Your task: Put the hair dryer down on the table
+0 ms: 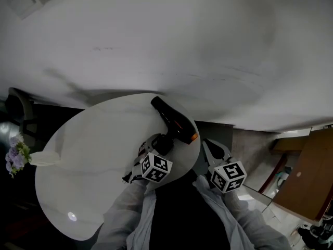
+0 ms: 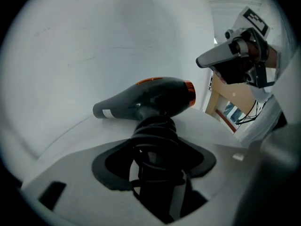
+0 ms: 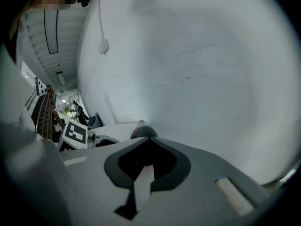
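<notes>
The black hair dryer (image 1: 174, 121) with an orange rear ring lies level over the right part of the round white table (image 1: 93, 160), nozzle toward the wall. Whether it touches the tabletop I cannot tell. My left gripper (image 1: 157, 144) is shut on its handle, which has the cord wound round it. In the left gripper view the wrapped handle sits between the jaws (image 2: 155, 149), with the barrel (image 2: 150, 98) across the top. My right gripper (image 1: 213, 151) hovers just off the table's right edge, shut and holding nothing (image 3: 148, 138). The dryer's rear end (image 3: 139, 129) peeks over its tips.
A white wall (image 1: 182, 40) rises right behind the table. A bunch of pale flowers (image 1: 15, 156) stands at the table's left edge, with a dark chair (image 1: 21, 105) behind it. Wooden furniture (image 1: 307, 176) stands on the floor at the right.
</notes>
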Demonstrator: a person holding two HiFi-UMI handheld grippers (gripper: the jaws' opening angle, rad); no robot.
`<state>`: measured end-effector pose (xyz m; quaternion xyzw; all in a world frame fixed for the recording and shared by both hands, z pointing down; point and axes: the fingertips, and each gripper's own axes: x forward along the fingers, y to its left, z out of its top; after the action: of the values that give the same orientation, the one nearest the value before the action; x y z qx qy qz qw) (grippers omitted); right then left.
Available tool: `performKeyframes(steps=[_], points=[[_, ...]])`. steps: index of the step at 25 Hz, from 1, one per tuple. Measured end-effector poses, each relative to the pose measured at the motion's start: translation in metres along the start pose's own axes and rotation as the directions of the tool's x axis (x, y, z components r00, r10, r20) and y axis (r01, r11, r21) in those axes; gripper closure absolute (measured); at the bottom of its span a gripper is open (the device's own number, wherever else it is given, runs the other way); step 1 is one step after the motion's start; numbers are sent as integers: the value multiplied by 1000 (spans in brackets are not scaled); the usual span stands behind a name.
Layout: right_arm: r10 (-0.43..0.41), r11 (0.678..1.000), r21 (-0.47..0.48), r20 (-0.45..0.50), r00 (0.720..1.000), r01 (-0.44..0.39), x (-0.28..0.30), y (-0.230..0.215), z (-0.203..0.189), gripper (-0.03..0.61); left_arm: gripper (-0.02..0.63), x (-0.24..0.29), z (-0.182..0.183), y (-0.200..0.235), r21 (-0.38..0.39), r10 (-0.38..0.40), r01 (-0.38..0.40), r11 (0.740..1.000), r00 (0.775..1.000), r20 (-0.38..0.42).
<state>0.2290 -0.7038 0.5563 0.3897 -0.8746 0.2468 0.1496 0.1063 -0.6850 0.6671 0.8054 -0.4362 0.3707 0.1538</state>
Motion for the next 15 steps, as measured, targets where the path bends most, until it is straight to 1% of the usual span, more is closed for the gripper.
performKeyframes(steps=[4,7,8,10,12,15], points=[[10,1000,-8,2,1000,-10,4,-7,1,566,325,4,2,-1,-4,-11,11,1000,1000,-8],[15,1000,-16,6,1000,-15,5,-6,3,566,320,4,2,-1,4,-3,3,1000,1000,-4],[19,1000,-19,8,1000,-18,4,-3,3,566,311,2,3,-2,10,-2,2,1000,1000,2],[26,999,-24,21,999,-26,2,4,5,566,254,-4,4,-5,14,-9,8,1000,1000,15],[30,999,-22,42,999,-29,-2,12,9,566,210,-15,7,-9,-10,-28,29,1000,999,34],[31,999,-25,76,997,-29,-10,27,14,566,199,-40,10,-9,-99,-57,66,993,994,94]])
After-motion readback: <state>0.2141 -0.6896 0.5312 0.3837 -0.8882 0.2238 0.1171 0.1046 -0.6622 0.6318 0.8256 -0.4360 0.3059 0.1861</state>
